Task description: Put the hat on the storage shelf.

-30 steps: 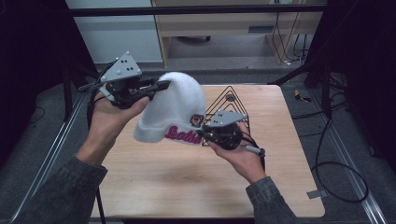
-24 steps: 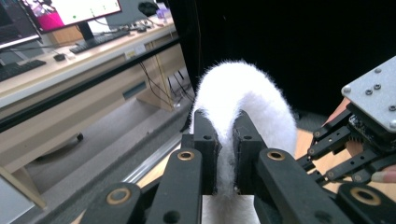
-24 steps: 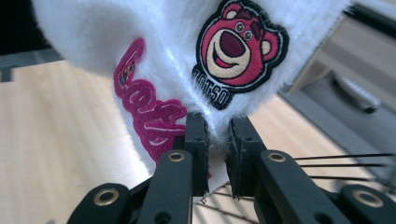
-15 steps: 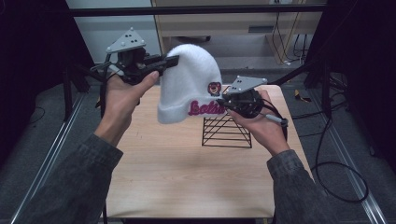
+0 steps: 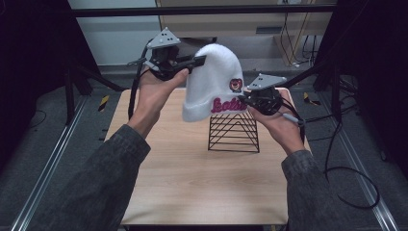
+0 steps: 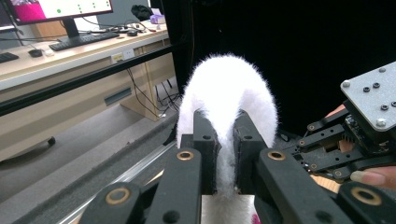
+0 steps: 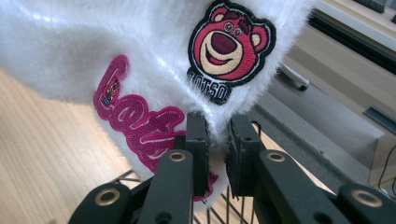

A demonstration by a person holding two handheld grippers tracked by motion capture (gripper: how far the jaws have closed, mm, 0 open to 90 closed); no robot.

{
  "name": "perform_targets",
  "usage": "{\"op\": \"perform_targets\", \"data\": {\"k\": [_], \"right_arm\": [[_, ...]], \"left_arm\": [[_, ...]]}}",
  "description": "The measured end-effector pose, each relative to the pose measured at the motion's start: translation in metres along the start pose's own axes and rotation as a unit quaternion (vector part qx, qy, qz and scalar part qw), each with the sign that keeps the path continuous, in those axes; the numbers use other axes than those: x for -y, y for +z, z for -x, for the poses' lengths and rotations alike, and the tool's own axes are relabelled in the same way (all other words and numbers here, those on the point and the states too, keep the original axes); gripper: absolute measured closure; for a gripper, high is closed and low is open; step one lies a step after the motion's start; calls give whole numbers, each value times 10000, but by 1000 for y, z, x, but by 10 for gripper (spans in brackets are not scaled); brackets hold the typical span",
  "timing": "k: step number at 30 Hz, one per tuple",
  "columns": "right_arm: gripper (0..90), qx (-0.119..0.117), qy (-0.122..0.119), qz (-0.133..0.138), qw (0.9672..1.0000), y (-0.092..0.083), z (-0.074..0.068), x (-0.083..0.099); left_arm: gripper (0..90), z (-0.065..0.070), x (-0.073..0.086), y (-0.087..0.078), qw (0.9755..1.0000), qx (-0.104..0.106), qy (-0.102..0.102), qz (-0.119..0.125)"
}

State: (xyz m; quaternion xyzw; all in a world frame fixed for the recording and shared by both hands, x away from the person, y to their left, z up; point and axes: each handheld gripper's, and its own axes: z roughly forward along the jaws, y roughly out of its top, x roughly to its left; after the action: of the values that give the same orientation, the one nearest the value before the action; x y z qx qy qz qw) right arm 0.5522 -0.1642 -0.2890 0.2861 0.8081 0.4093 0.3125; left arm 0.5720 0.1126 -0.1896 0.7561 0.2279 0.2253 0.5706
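1. White fuzzy hat (image 5: 214, 79) held up in the air above the far part of the wooden surface (image 5: 192, 168), clear of it.
2. Left gripper (image 5: 201, 59) clamped on the hat's upper left side, near the crown; in the left gripper view, jaws closed tight with a fold of white fur (image 6: 227, 140) pinched between them.
3. Right gripper (image 5: 243, 99) clamped on the hat's lower edge at its right side; in the right gripper view, jaws closed on the brim just under the bear patch (image 7: 229, 44).
4. Pink stitched lettering (image 7: 140, 121) along the brim, left of the right gripper's jaws in that view.
5. Black wire rack (image 5: 234, 132) standing on the surface, below the hat and toward its right; hat's brim hanging just above the rack's top, contact not clear.
6. Hat tilted, crown up and toward the far side, opening facing down toward the person.
7. Both hands raised, left hand (image 5: 156, 91) higher than right hand (image 5: 276, 122).
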Motion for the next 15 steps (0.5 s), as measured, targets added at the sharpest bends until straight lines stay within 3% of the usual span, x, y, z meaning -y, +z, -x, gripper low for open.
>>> {"op": "perform_targets", "data": {"k": [9, 15], "right_arm": [[805, 41, 150, -68, 9999, -3, 8, 18], [805, 51, 192, -146, 9997, -3, 10, 28]], "left_arm": [[826, 4, 8, 20, 9999, 69, -89, -74], [825, 9, 10, 28, 9998, 84, -21, -164]]}}
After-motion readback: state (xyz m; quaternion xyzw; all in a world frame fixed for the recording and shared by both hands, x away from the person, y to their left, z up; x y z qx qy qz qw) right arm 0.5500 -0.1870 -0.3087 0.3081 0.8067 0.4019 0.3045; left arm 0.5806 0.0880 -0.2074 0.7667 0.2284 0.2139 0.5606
